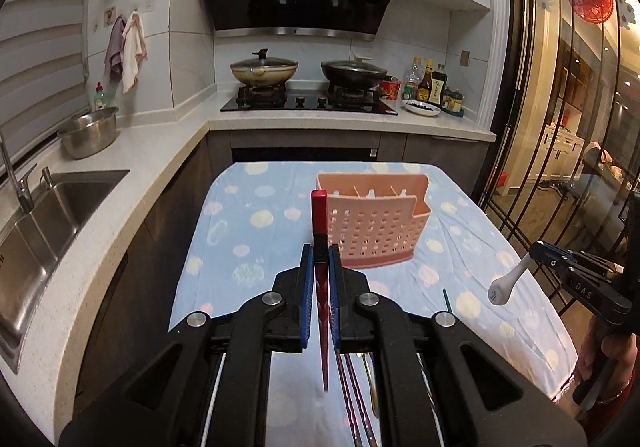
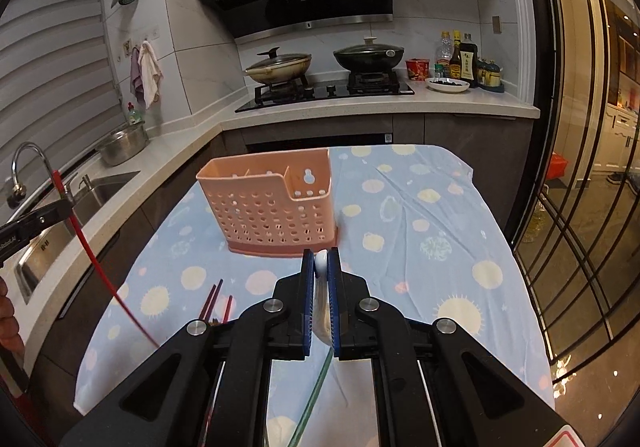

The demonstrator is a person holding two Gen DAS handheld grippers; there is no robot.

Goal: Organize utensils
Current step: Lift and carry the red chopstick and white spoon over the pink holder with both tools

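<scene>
The left gripper [image 1: 321, 255] is pinched narrow around a red chopstick [image 1: 319, 223], which sticks up past the fingertips in the middle of the left wrist view and runs back down between the blue pads. From the right wrist view the same chopstick [image 2: 86, 243] slants across the left side of the frame, held by the dark jaw at the left edge. The right gripper [image 2: 321, 261] is closed tight on a white spoon [image 2: 322, 299]; in the left wrist view that spoon [image 1: 505, 284] hangs bowl-down at the right edge.

Just beyond both sets of fingertips stands the pink utensil holder [image 2: 270, 203], a perforated plastic caddy with divided compartments, upright on the blue spotted tablecloth [image 2: 420, 215]. In the left wrist view the holder [image 1: 372, 223] sits just right of the raised chopstick. More dark red chopsticks [image 2: 214, 301] lie on the cloth at lower left of the right wrist view, and a thin green stick [image 2: 316, 387] passes beneath the right gripper.

Farther out, a white countertop [image 1: 132, 151] wraps the room, with a steel sink [image 1: 44, 219] at left, a metal bowl [image 1: 89, 135] beside it, two lidded pans [image 1: 264, 70] on the stove, and sauce bottles [image 1: 430, 85] at upper right.
</scene>
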